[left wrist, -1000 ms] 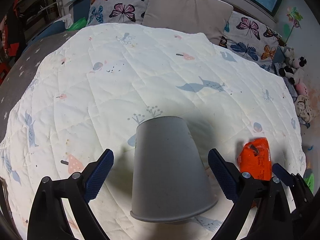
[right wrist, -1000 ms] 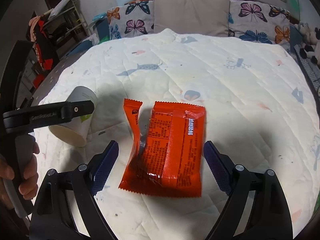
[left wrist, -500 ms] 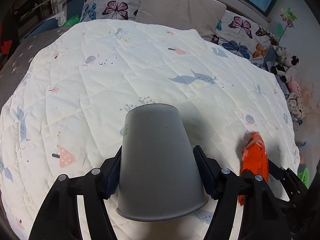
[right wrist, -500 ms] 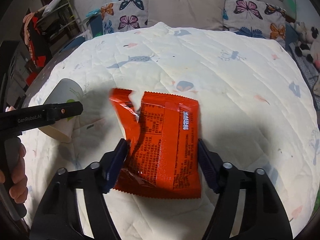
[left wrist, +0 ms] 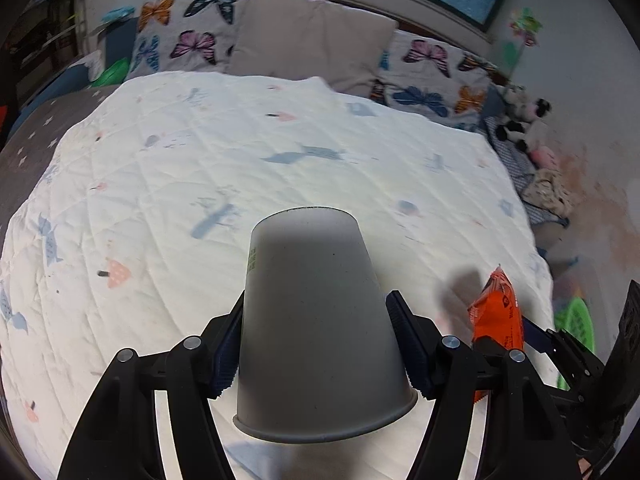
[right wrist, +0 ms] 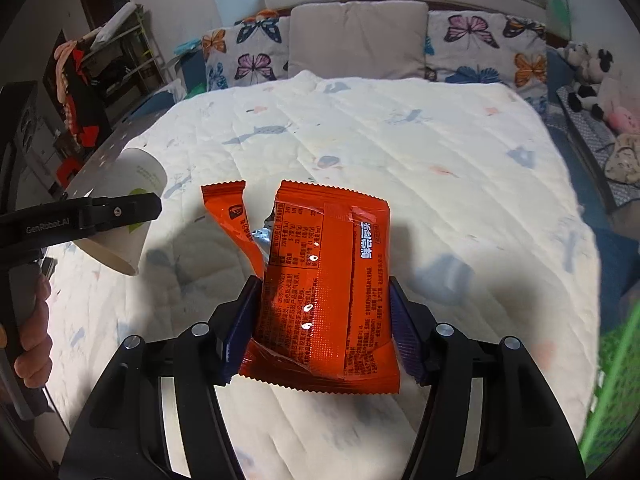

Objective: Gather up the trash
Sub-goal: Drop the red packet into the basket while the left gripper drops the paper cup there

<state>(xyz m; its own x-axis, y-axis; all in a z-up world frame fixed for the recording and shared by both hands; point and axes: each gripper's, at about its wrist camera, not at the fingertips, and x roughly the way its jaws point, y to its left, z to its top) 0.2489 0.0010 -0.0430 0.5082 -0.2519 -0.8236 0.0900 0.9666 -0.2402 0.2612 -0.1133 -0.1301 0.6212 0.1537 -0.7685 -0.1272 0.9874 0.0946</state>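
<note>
Left gripper (left wrist: 318, 344) has the paper cup (left wrist: 316, 320) clamped between its blue-padded fingers (left wrist: 226, 354), one pad on each side of the cup's wall. The cup lies along the gripper's line: closed base pointing away toward the pillows (left wrist: 308, 48), open rolled rim back toward the camera, long axis straight ahead. From this side it reads plain grey-white, with a thin line of small green print up its left edge. It sits raised above the quilt (left wrist: 240, 152), not resting on it.

Over to the right wrist view: the right gripper (right wrist: 320, 328) is closed onto the orange snack wrapper (right wrist: 324, 284), fingers (right wrist: 404, 336) pinching its two long sides near the lower end. The wrapper stands lengthwise, long axis running away from the camera, crimped zigzag seam at the near bottom and another at the far top. Glossy orange foil, white print and a nutrition table on the back face, a vertical seam down the middle. Its top left corner is torn open, a strip (right wrist: 232, 216) hanging off to the left with silver lining showing in the gap.

In that same view the cup (right wrist: 124, 204) shows at far left, tilted, white with a green mark, gripped by the other tool in the person's hand (right wrist: 34, 340). Wrapper and cup are well apart, both over the white patterned quilt on the bed.
</note>
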